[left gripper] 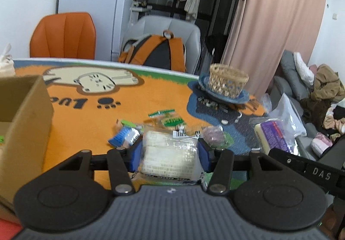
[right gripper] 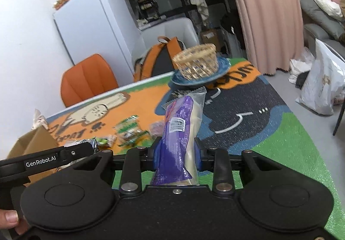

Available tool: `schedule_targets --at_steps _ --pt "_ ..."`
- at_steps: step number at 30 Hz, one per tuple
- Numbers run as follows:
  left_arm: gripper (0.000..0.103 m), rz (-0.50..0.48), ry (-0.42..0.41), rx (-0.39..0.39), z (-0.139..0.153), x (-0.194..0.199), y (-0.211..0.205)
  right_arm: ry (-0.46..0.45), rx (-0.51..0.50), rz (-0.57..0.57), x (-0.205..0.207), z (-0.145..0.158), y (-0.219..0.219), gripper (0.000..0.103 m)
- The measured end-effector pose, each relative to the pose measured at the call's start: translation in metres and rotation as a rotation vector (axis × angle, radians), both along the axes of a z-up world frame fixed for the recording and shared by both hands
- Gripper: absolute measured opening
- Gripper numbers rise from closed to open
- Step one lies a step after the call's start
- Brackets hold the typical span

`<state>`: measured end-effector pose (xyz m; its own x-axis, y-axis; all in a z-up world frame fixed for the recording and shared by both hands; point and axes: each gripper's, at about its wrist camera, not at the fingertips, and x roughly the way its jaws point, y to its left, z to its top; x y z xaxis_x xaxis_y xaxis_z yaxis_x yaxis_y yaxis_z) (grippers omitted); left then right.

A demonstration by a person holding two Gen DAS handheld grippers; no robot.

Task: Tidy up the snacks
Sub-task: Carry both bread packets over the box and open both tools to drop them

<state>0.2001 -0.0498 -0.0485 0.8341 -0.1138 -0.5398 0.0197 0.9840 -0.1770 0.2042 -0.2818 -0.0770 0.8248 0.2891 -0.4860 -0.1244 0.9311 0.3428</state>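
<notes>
My left gripper [left gripper: 170,154] is shut on a silver-white snack packet [left gripper: 169,153] with printed text, held above the orange mat. My right gripper [right gripper: 177,153] is shut on a long purple and white snack pack [right gripper: 183,132] that points up and away; that pack also shows at the right of the left wrist view [left gripper: 273,136]. Loose snacks lie on the mat: a blue packet [left gripper: 124,137], green packets [left gripper: 170,119], a pinkish one [left gripper: 213,135]; the green ones also show in the right wrist view [right gripper: 128,130]. An open cardboard box [left gripper: 23,123] stands at the left.
A wicker basket [left gripper: 228,82] sits on a blue plate [left gripper: 241,98] at the table's far right; it also shows in the right wrist view [right gripper: 197,63]. An orange chair [left gripper: 63,35] and a backpack [left gripper: 155,52] on a grey chair stand behind the table. White bags [right gripper: 323,80] lie on the floor.
</notes>
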Motion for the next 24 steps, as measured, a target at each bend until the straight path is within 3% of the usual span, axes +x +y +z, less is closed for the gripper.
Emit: schedule_targets --at_steps 13,24 --pt "0.052 0.08 -0.105 -0.028 0.042 -0.039 0.042 -0.071 0.007 0.091 -0.01 0.029 0.041 0.031" --pt "0.052 0.231 -0.143 -0.061 0.056 -0.06 0.112 -0.096 -0.027 0.205 -0.018 0.042 0.097 0.031"
